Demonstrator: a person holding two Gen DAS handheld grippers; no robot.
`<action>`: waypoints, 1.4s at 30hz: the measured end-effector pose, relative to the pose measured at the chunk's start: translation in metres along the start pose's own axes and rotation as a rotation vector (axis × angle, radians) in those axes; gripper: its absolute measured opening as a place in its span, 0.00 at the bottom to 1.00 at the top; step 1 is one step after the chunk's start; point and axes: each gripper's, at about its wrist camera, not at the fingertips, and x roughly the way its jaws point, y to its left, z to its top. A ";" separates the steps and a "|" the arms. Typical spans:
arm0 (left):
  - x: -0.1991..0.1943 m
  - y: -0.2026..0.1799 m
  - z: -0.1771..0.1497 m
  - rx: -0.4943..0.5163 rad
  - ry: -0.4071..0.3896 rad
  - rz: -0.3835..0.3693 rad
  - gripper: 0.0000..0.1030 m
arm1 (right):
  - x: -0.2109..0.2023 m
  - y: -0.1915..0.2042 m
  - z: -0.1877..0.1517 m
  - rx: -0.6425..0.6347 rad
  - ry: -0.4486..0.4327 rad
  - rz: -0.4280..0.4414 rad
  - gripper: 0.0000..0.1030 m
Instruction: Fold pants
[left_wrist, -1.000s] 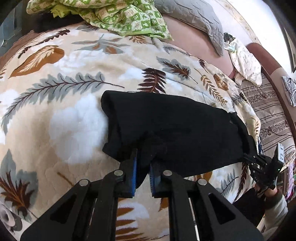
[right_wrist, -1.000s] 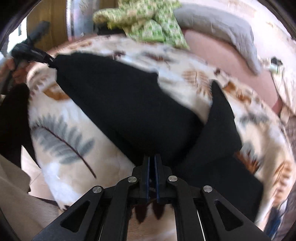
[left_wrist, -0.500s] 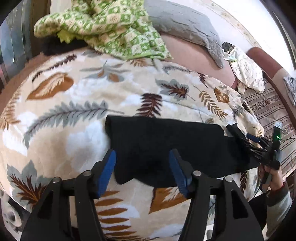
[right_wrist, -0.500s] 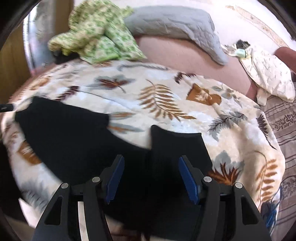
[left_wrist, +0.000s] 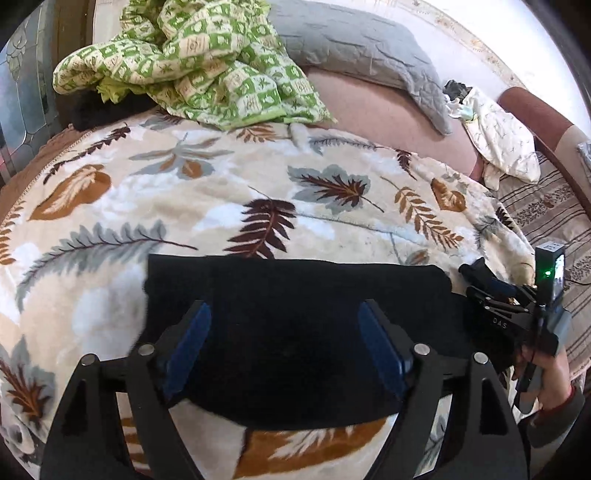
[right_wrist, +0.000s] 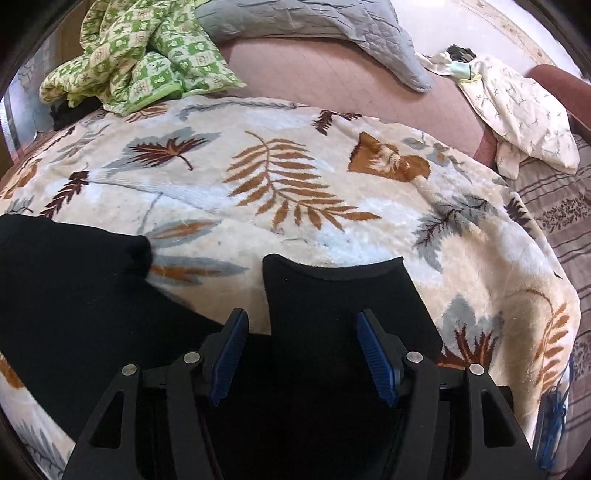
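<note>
Left wrist: left tongs (left_wrist: 284, 343) angled down, spread above black pants (left_wrist: 295, 295).

A bed fills both views, covered by a cream plush blanket with brown and grey leaves (left_wrist: 229, 192). Behind it lies a crumpled green-and-cream checked quilt (left_wrist: 207, 62), a grey quilted pillow (left_wrist: 354, 48) and a bare pinkish-brown mattress surface (right_wrist: 332, 77). At the right is a brown striped sheet (left_wrist: 543, 206) with a small white printed cloth (right_wrist: 524, 110). Bright daylight falls on the pale wall (left_wrist: 461, 22).
</note>
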 end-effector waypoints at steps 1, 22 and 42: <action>0.005 -0.002 -0.001 -0.002 0.002 0.008 0.80 | 0.001 0.001 0.000 0.001 0.001 -0.007 0.60; 0.022 -0.008 -0.012 0.004 0.028 0.026 0.80 | -0.033 -0.032 -0.007 0.105 -0.074 -0.078 0.05; 0.013 -0.023 -0.017 -0.010 0.033 -0.009 0.80 | -0.088 -0.151 -0.112 0.571 -0.090 0.015 0.05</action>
